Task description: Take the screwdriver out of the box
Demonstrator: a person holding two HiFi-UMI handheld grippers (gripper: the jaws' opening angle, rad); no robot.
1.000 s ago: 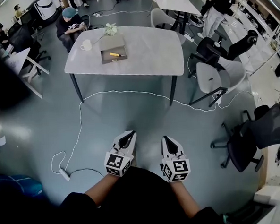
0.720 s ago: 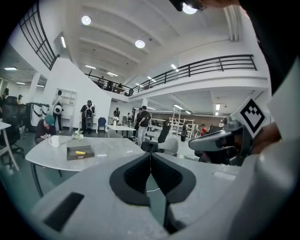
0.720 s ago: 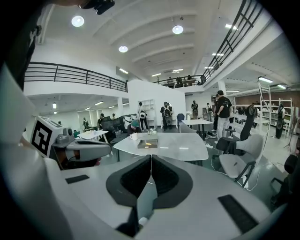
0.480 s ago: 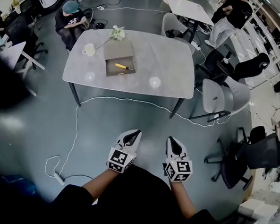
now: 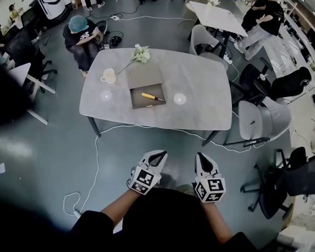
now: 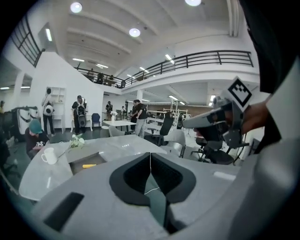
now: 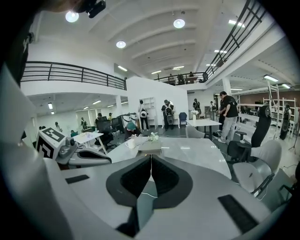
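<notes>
An open brown box (image 5: 147, 95) lies on the grey table (image 5: 198, 101), its lid folded back. A yellow-handled screwdriver (image 5: 152, 97) rests inside it, also seen as a yellow streak in the left gripper view (image 6: 89, 165). My left gripper (image 5: 159, 155) and right gripper (image 5: 200, 157) hang side by side over the floor, well short of the table. Both are shut with nothing between the jaws. The right gripper view shows the box (image 7: 150, 148) straight ahead on the table.
A white mug (image 5: 108, 75) and a white flower sprig (image 5: 141, 54) sit on the table near the box. A white cable (image 5: 97, 148) trails across the floor. Office chairs (image 5: 258, 121) stand at the right. A seated person (image 5: 82, 34) is behind the table.
The table and box have drawn closer and lower in the head view as I walk toward them. Both grippers stay shut and side by side.
</notes>
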